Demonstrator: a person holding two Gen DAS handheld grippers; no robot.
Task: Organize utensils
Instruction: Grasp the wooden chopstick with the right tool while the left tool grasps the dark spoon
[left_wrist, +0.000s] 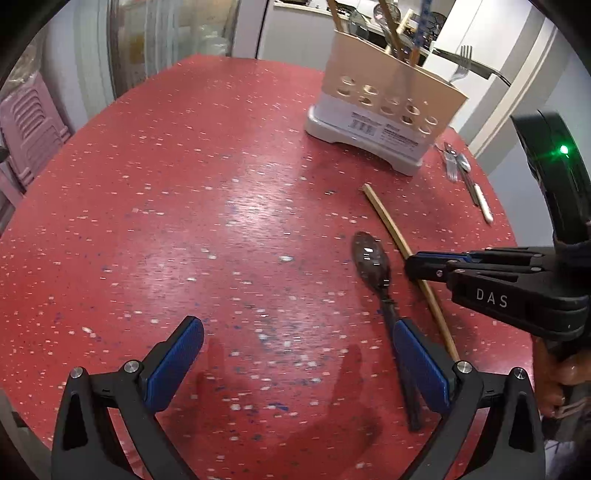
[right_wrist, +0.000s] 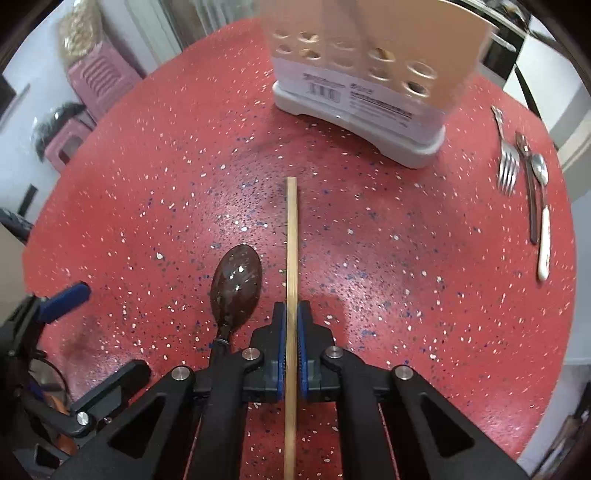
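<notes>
right tool (right_wrist: 291, 321) clenched on the chopstick (right_wrist: 291, 236) lying flat on the red bench (right_wrist: 406, 258), likely to lift it | left tool (left_wrist: 295, 354) released, hovering by the dark spoon (left_wrist: 371, 258) | holder (left_wrist: 384, 110) beyond awaits both

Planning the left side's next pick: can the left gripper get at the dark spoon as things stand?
Probably yes. The left gripper is open, and the dark spoon lies flat with its handle by the right-hand finger. The right gripper, shut on the wooden chopstick, sits close beside the bowl, so go for the handle.
</notes>
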